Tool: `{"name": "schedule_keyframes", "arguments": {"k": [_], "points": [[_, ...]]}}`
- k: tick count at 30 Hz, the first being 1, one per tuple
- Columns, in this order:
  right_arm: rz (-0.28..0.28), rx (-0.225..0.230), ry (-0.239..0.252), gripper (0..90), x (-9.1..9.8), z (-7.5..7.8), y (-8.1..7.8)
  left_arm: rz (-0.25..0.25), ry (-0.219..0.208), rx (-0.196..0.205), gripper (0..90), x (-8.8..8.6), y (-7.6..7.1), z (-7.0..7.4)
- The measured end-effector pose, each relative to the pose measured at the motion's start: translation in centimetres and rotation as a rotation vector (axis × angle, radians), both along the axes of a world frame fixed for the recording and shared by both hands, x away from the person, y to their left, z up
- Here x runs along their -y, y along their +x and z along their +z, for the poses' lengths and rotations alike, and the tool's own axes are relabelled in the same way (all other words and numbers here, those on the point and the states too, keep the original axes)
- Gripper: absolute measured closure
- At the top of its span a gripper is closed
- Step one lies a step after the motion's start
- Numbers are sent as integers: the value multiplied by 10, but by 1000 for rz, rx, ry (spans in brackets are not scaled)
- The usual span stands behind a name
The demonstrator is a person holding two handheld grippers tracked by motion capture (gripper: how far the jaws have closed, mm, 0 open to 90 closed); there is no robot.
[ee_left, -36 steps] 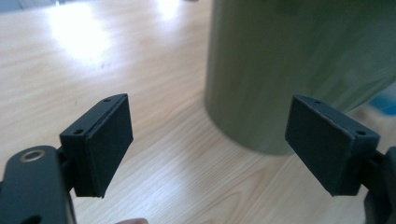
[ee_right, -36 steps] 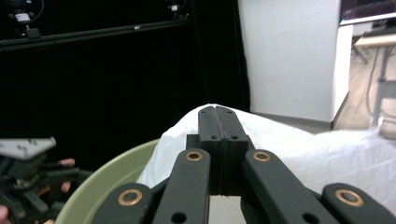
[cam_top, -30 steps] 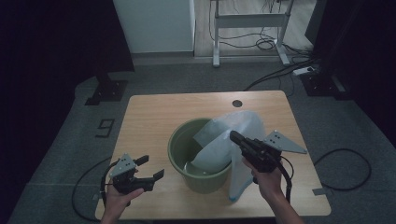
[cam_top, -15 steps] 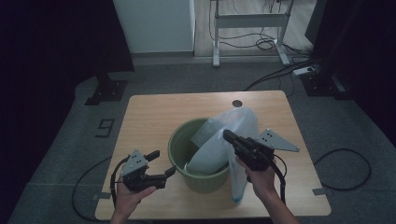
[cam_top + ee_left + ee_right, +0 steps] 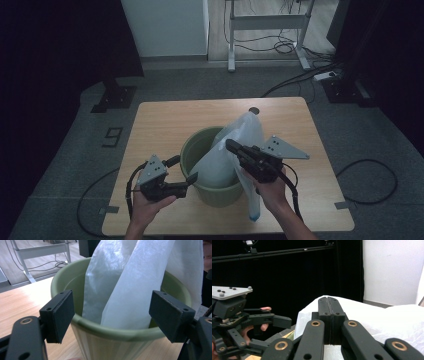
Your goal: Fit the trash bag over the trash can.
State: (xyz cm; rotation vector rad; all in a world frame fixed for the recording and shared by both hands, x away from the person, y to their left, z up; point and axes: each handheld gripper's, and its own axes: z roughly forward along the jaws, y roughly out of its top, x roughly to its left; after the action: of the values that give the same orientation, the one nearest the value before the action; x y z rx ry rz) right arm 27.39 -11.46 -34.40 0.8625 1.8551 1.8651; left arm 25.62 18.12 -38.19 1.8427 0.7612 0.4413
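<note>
right gripper (image 5: 231, 146) pinches the white bag (image 5: 235, 150) above the green bin (image 5: 192, 150). left gripper (image 5: 184, 172), jaws spread, faces the rim. best catch the loose edge and pull it over the rim evenly.

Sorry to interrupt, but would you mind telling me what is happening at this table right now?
A person is fitting a white plastic bag into a green bin on a wooden table. The right tongs are shut on the bag, holding it up over the bin, with part of it hanging outside down the bin's right side. The left tongs are open, next to the bin's near rim, gripping nothing. The bag is not yet spread over the rim.
</note>
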Motion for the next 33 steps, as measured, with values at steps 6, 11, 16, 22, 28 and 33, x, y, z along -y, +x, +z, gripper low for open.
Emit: {"name": "schedule_keyframes", "arguments": {"k": [6, 11, 16, 22, 28, 33], "points": [[11, -4, 3, 893, -3, 1, 1, -16, -9, -7, 211, 9, 9, 1], [17, -7, 10, 893, -4, 1, 2, -40, -3, -9, 227, 16, 16, 3], [25, -11, 14, 893, -5, 0, 3, -56, 13, -11, 275, 25, 21, 3], [32, -14, 14, 892, -6, -1, 3, -83, 46, -16, 414, 34, 24, 1], [39, -21, 23, 893, -6, -2, 4, -96, 67, -18, 658, 41, 25, 2], [40, -18, 28, 891, -3, -3, 4, -118, 32, -6, 875, 42, 25, 4]]}}
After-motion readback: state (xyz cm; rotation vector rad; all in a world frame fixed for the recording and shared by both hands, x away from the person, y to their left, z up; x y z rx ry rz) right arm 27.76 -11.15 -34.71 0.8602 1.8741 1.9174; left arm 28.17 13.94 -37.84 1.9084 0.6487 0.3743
